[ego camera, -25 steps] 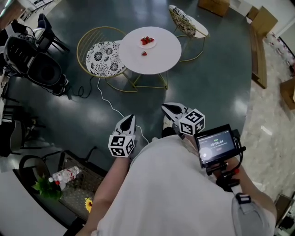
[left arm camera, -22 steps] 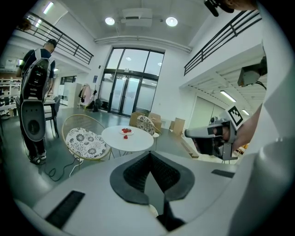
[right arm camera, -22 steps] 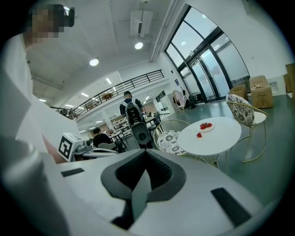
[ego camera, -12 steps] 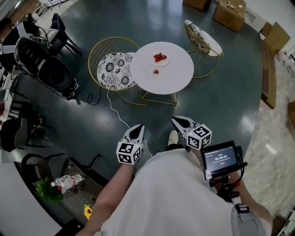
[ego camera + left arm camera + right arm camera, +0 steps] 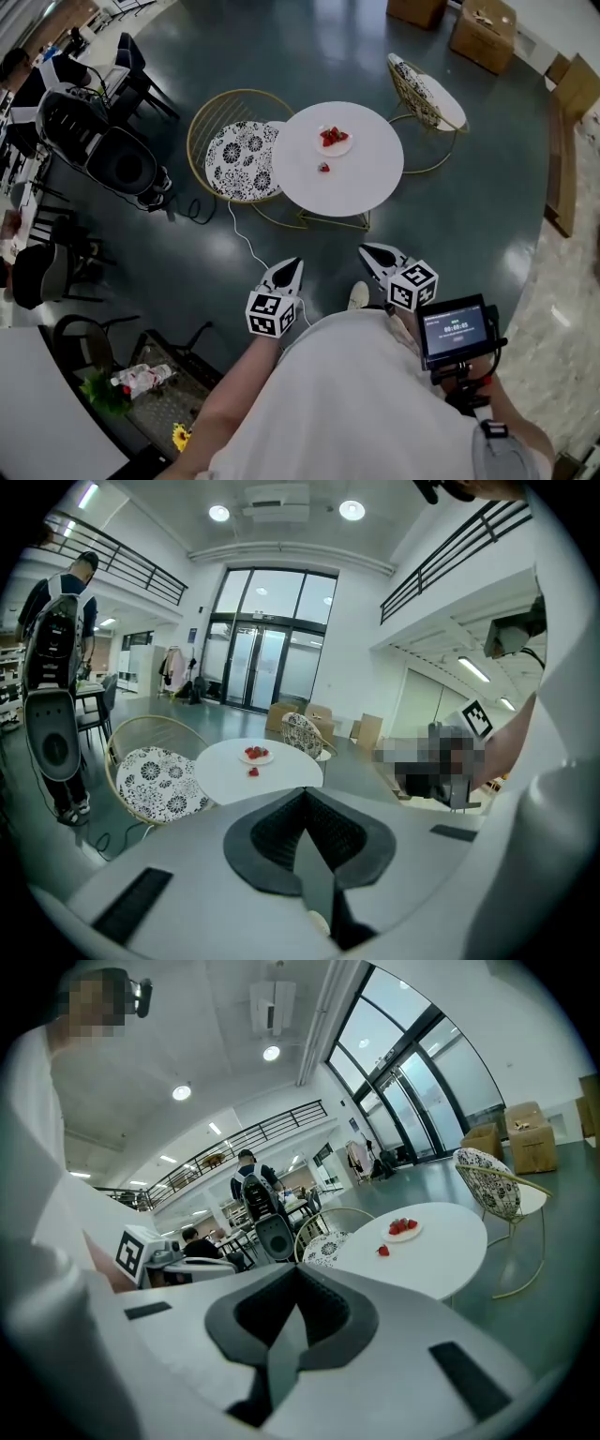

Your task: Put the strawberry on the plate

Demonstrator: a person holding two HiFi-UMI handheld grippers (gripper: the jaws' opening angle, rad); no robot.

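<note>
A round white table (image 5: 352,183) stands a good way ahead of me on the dark floor. On it sits a small white plate (image 5: 335,141) holding several strawberries, and one loose strawberry (image 5: 323,168) lies just in front of the plate. My left gripper (image 5: 292,265) and right gripper (image 5: 369,252) hang side by side near my body, well short of the table, both shut and empty. The left gripper view shows the plate (image 5: 257,756) and loose strawberry (image 5: 252,772) beyond the shut left gripper (image 5: 306,796). In the right gripper view the strawberry (image 5: 382,1251) lies near the plate (image 5: 404,1229).
A wire chair with a patterned cushion (image 5: 237,157) stands left of the table, and another chair (image 5: 427,89) at its far right. A white cable (image 5: 246,242) runs across the floor. Black equipment and chairs (image 5: 112,155) crowd the left. Cardboard boxes (image 5: 483,28) stand at the back.
The table and chairs have slid lower and closer in the head view. Both grippers have travelled forward toward the table together, still shut.
</note>
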